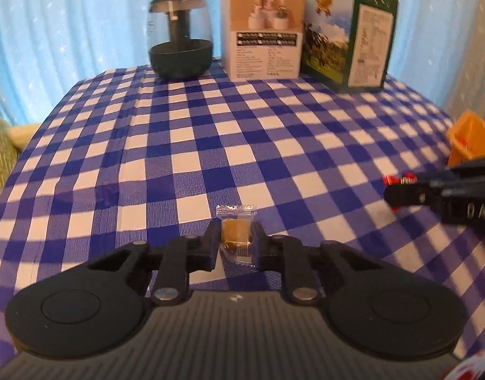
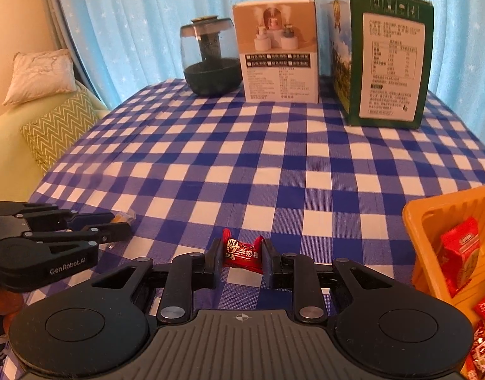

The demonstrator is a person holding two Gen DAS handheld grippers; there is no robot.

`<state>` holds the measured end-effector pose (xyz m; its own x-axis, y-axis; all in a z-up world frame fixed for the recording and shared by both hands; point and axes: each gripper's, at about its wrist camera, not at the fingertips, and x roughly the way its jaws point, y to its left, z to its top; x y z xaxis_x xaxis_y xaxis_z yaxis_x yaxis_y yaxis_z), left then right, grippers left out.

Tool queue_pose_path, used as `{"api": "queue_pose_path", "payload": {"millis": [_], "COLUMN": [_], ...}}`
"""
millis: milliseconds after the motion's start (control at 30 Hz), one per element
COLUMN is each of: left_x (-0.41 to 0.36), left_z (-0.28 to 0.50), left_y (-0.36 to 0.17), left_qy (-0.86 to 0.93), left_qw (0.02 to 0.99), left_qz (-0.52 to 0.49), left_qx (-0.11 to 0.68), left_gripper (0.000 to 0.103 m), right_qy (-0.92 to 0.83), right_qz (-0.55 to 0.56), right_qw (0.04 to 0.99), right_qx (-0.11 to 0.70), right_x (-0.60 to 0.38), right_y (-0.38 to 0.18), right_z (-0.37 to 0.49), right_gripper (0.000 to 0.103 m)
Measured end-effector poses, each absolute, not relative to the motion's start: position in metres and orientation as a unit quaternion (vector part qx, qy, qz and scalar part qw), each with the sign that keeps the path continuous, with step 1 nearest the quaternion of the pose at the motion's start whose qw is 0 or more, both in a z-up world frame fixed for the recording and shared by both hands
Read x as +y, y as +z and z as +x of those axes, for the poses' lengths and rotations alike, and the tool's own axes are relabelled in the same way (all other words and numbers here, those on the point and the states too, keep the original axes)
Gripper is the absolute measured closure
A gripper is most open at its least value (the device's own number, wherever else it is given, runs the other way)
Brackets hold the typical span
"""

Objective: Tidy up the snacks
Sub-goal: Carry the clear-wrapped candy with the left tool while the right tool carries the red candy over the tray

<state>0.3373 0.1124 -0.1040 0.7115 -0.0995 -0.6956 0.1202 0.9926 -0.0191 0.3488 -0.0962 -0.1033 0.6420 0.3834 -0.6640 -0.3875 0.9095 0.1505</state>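
My left gripper (image 1: 236, 237) is shut on a clear-wrapped tan candy (image 1: 236, 232), held just above the checked tablecloth. My right gripper (image 2: 240, 253) is shut on a red-wrapped candy (image 2: 241, 252) with a cartoon face. In the right wrist view the left gripper (image 2: 115, 224) is at the left with the tan candy (image 2: 123, 217) at its tips. In the left wrist view the right gripper (image 1: 397, 186) is at the right with the red candy (image 1: 397, 180). An orange basket (image 2: 416, 218) with several red snack packs (image 2: 461, 253) stands right of my right gripper; it also shows in the left wrist view (image 1: 467, 139).
At the table's far edge stand a dark glass jar (image 2: 209, 60), a white box (image 2: 278, 52) and a green box (image 2: 385, 57). Blue curtains hang behind. A green sofa with cushions (image 2: 52, 126) is to the left of the table.
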Motion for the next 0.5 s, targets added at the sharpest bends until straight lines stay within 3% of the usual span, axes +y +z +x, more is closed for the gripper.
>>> {"api": "queue_pose_path", "payload": {"millis": [500], "left_x": [0.09], "left_z": [0.267], "left_y": [-0.041], "left_qy": [-0.027], "left_qw": [0.938], "left_qz": [-0.064], "left_qx": [0.34], "left_gripper": [0.084], "right_qy": [0.199], "right_qz": [-0.011], "right_qw": [0.913], "right_qx": [0.357], "right_x": [-0.122], "right_y": [-0.062], "right_z": [0.279], "right_gripper": [0.077]}}
